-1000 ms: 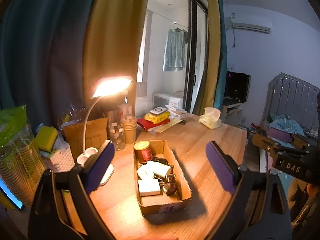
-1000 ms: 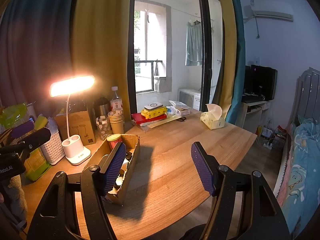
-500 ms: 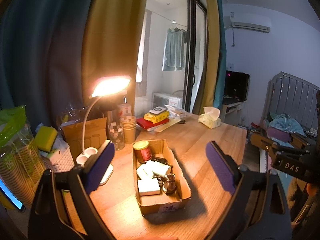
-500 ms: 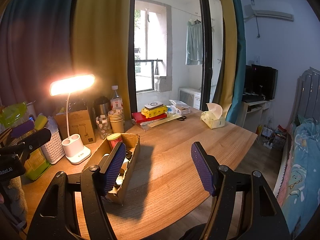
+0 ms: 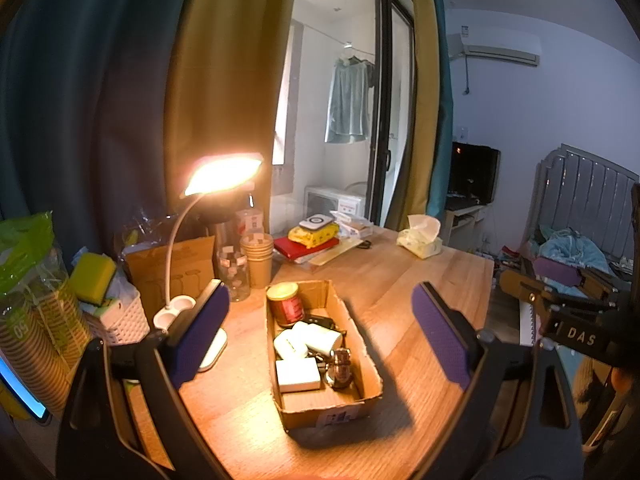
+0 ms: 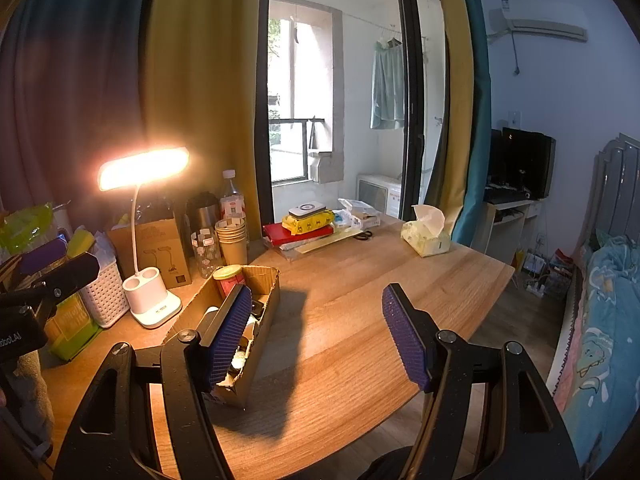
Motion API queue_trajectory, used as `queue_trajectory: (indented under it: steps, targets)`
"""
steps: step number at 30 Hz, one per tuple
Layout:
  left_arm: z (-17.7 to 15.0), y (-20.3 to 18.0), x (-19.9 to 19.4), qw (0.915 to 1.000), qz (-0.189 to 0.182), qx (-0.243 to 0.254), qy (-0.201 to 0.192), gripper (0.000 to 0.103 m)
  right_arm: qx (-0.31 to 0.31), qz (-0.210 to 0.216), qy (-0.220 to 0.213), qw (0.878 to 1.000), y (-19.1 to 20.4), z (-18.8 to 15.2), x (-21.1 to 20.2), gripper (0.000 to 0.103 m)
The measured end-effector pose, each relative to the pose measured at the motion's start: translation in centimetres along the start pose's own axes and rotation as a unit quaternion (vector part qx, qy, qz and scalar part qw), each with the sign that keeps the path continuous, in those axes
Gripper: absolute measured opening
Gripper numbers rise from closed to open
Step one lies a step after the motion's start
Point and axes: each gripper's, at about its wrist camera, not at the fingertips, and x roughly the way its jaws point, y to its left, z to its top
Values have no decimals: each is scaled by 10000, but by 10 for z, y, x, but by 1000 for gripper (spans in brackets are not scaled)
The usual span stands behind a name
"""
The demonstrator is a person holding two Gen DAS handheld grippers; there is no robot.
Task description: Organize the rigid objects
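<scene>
Left wrist view looks down over the cardboard box [image 5: 324, 354] from nearby. Right wrist view faces along the worktop [image 6: 360, 300], box at left. Both share the lamp [image 5: 222, 174].

Probably a bedroom at home: bed [image 6: 604, 280], curtains [image 6: 192, 80], lamp-lit wooden desk [image 6: 360, 280].

The desk [image 6: 360, 304] is smooth grained wood, the box [image 5: 370, 376] matt brown cardboard with torn edges, and the left claw [image 5: 320, 336] pads [image 5: 440, 336] textured purple rubber.
</scene>
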Motion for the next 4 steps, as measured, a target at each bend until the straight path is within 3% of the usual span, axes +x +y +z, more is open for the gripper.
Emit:
queue_trajectory:
  steps: [4]
  targets:
    - [-1, 1, 3, 10000, 58, 3, 7, 94, -17, 15, 37, 10000, 0, 0, 2, 71]
